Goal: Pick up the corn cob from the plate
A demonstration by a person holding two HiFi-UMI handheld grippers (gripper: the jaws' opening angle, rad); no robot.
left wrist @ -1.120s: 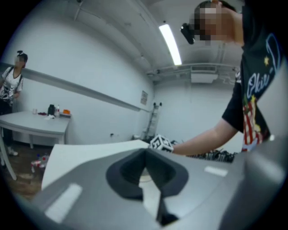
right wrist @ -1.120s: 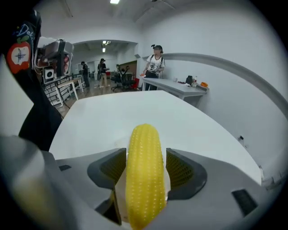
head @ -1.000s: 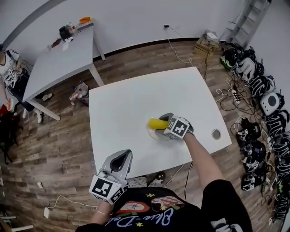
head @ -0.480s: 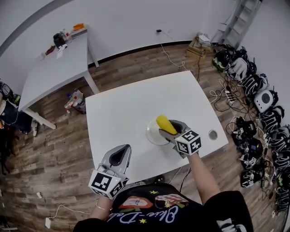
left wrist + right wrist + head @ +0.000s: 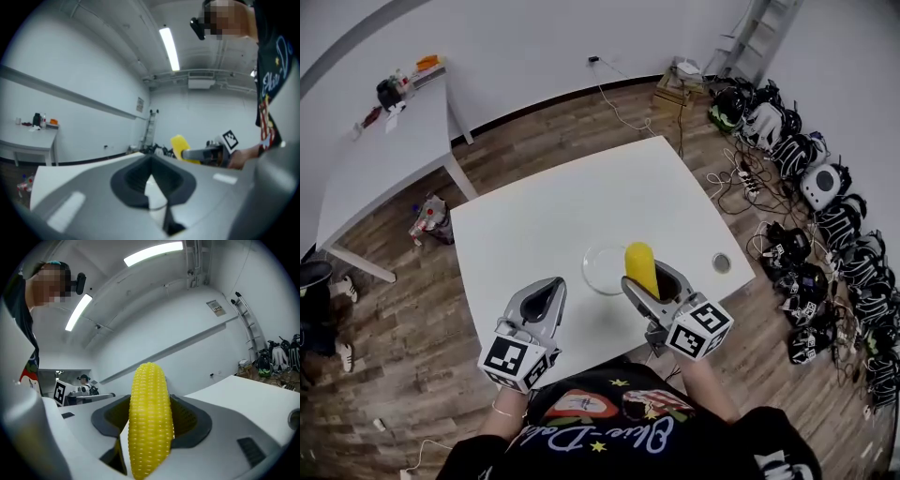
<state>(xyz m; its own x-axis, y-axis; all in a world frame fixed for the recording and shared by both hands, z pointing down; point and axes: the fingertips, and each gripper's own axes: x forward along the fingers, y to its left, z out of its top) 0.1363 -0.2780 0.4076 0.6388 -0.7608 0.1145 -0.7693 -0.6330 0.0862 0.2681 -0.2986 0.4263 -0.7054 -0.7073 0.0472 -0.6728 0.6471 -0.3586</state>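
Between the jaws of the right hand-held gripper [image 5: 656,281] is where the corn cob [image 5: 640,265] sits. Both jaws are clamped onto its sides around the lower half. The rounded yellow tip sticks out past the jaw ends and points toward the far side of the desk [image 5: 544,220].

From the head view the cob overlaps the right rim of the clear plate [image 5: 589,269]. The left gripper view shows it held up off the surface, so it's not lying on the plate.

The left hand-held gripper [image 5: 551,286] hangs over the near edge of the desk, left of the other one and a bit apart from the plate. Its jaws are pressed together with nothing in them.

Over by the desk's right edge there's a small round disc [image 5: 721,263], well apart from the plate. A second white desk [image 5: 375,159] stands at the far left, and a row of dark helmets [image 5: 825,225] lines the wooden floor on the right.
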